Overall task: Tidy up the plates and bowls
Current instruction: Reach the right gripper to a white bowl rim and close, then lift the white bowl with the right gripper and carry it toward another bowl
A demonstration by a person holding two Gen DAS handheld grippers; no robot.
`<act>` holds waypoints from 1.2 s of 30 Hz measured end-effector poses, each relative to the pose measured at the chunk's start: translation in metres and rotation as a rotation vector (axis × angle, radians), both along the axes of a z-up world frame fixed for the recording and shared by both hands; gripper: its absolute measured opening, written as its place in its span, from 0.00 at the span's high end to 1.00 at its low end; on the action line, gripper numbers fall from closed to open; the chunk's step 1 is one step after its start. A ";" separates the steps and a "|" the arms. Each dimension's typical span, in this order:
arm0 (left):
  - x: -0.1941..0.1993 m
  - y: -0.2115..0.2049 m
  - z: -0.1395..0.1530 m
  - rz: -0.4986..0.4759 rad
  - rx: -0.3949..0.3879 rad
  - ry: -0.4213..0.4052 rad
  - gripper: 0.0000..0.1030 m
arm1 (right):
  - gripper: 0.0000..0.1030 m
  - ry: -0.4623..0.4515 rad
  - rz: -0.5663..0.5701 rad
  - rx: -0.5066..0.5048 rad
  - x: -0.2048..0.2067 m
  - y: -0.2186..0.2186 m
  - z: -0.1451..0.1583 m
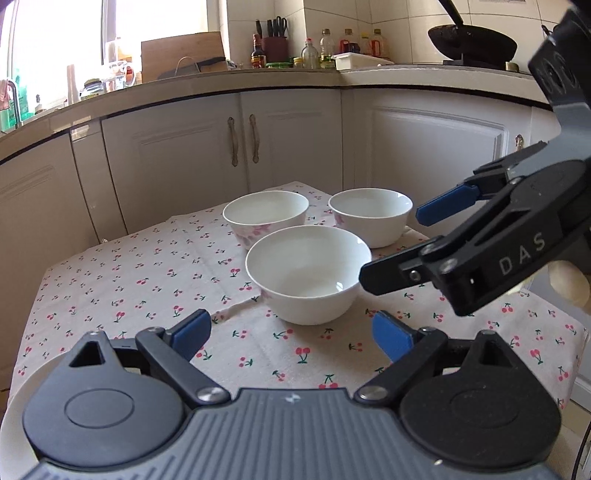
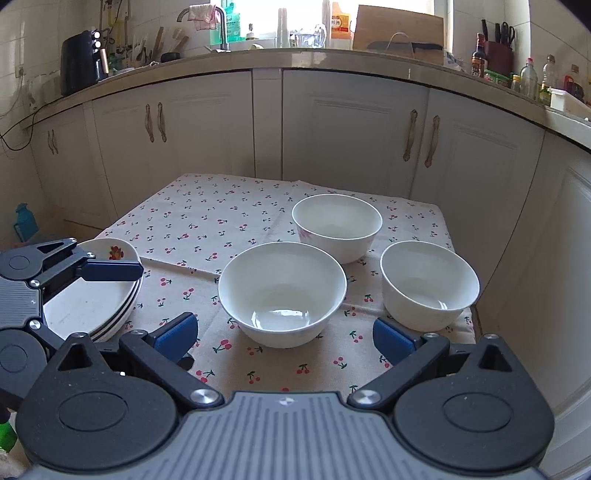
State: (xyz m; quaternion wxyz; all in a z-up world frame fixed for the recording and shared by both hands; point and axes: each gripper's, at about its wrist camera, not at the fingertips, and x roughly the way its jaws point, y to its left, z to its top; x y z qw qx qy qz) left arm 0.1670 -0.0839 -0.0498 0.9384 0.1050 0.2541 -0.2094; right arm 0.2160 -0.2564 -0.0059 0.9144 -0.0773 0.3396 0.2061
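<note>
Both grippers stand wide and hold nothing. The left gripper point(image 1: 291, 334) hovers above the cloth point(image 1: 110, 288), the near bowl point(image 1: 308, 273) at its 12 o'clock. The right gripper point(image 2: 284, 334) frames that bowl without touching; stacked plates point(image 2: 92, 299) lie at 9 o'clock.

You face a run of cream cabinets point(image 2: 354, 125) with curved handles, under a pale counter point(image 2: 332, 61) that bends round the corner. White tiles point(image 1: 399, 18) cover the wall. Daylight floods in through the window point(image 1: 59, 29) behind the tap point(image 2: 218, 22). A dark wok point(image 1: 472, 42) sits on the right, bottles point(image 1: 317, 51) beside the knife block point(image 1: 275, 44). The surface wears a cherry-print cloth point(image 2: 207, 221).
</note>
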 end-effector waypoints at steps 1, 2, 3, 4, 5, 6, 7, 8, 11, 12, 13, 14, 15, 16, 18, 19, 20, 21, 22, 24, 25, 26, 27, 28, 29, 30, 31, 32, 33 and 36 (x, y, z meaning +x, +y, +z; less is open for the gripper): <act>0.003 -0.003 -0.002 0.003 0.000 0.000 0.09 | 0.01 0.003 0.009 -0.003 0.004 0.001 0.000; 0.007 -0.005 -0.004 0.010 -0.003 0.002 0.09 | 0.01 0.007 0.019 -0.008 0.009 0.002 -0.001; 0.011 -0.008 -0.006 0.007 -0.001 0.004 0.09 | 0.01 0.010 0.030 -0.014 0.012 0.003 -0.002; 0.014 -0.010 -0.007 0.011 0.001 0.003 0.09 | 0.01 0.010 0.040 -0.015 0.017 0.004 -0.003; 0.016 -0.013 -0.009 0.019 0.006 0.000 0.09 | 0.01 0.016 0.047 -0.013 0.022 0.004 -0.004; 0.018 -0.015 -0.010 0.016 0.011 -0.001 0.09 | 0.01 0.028 0.049 -0.009 0.028 0.004 -0.006; 0.020 -0.017 -0.011 0.015 0.011 -0.001 0.09 | 0.02 0.040 0.051 -0.005 0.034 0.003 -0.007; 0.021 -0.019 -0.012 0.015 0.009 0.001 0.10 | 0.02 0.051 0.057 0.001 0.039 0.003 -0.009; 0.028 -0.024 -0.015 0.012 0.011 -0.001 0.10 | 0.06 0.084 0.068 0.000 0.055 0.005 -0.015; 0.030 -0.025 -0.015 0.012 0.011 0.002 0.11 | 0.07 0.092 0.069 -0.006 0.059 0.005 -0.017; 0.032 -0.026 -0.016 0.011 0.007 0.007 0.11 | 0.09 0.099 0.072 -0.004 0.063 0.006 -0.019; 0.034 -0.027 -0.017 0.012 0.004 0.010 0.12 | 0.10 0.106 0.072 0.000 0.067 0.005 -0.020; 0.035 -0.027 -0.018 0.010 0.003 0.014 0.13 | 0.10 0.112 0.075 0.003 0.071 0.005 -0.021; 0.037 -0.027 -0.019 0.009 0.006 0.017 0.14 | 0.11 0.117 0.078 0.004 0.074 0.006 -0.023; 0.040 -0.029 -0.021 0.004 0.010 0.019 0.15 | 0.12 0.122 0.081 0.000 0.079 0.007 -0.025; 0.041 -0.029 -0.022 0.000 0.010 0.020 0.15 | 0.14 0.124 0.085 -0.002 0.082 0.008 -0.026; 0.043 -0.030 -0.023 0.001 0.010 0.021 0.15 | 0.14 0.125 0.085 -0.006 0.085 0.009 -0.026; 0.045 -0.031 -0.023 0.001 0.009 0.025 0.17 | 0.14 0.126 0.086 -0.009 0.087 0.010 -0.027; 0.047 -0.031 -0.024 0.000 0.006 0.030 0.17 | 0.15 0.127 0.090 -0.010 0.089 0.011 -0.027; 0.048 -0.031 -0.025 -0.003 -0.002 0.037 0.18 | 0.17 0.130 0.100 -0.010 0.092 0.013 -0.027; 0.049 -0.031 -0.025 -0.007 -0.003 0.039 0.18 | 0.18 0.131 0.102 -0.011 0.094 0.014 -0.028; 0.050 -0.031 -0.025 -0.009 -0.002 0.039 0.18 | 0.18 0.134 0.105 -0.013 0.096 0.015 -0.029; 0.051 -0.031 -0.026 -0.012 -0.001 0.039 0.18 | 0.19 0.137 0.107 -0.014 0.098 0.015 -0.029; 0.051 -0.031 -0.026 -0.015 -0.002 0.041 0.18 | 0.20 0.140 0.108 -0.012 0.100 0.016 -0.030; 0.052 -0.031 -0.027 -0.015 -0.004 0.042 0.18 | 0.21 0.144 0.110 -0.009 0.101 0.016 -0.031; 0.053 -0.031 -0.027 -0.016 -0.006 0.044 0.18 | 0.22 0.148 0.112 -0.006 0.102 0.016 -0.032; 0.054 -0.031 -0.027 -0.019 -0.009 0.045 0.18 | 0.23 0.152 0.113 -0.003 0.104 0.017 -0.033; 0.054 -0.031 -0.027 -0.022 -0.011 0.043 0.18 | 0.24 0.156 0.115 0.001 0.104 0.017 -0.033; 0.054 -0.031 -0.027 -0.024 -0.009 0.042 0.18 | 0.25 0.159 0.117 0.004 0.105 0.017 -0.034; 0.054 -0.031 -0.028 -0.026 -0.011 0.041 0.18 | 0.27 0.160 0.117 0.009 0.106 0.017 -0.035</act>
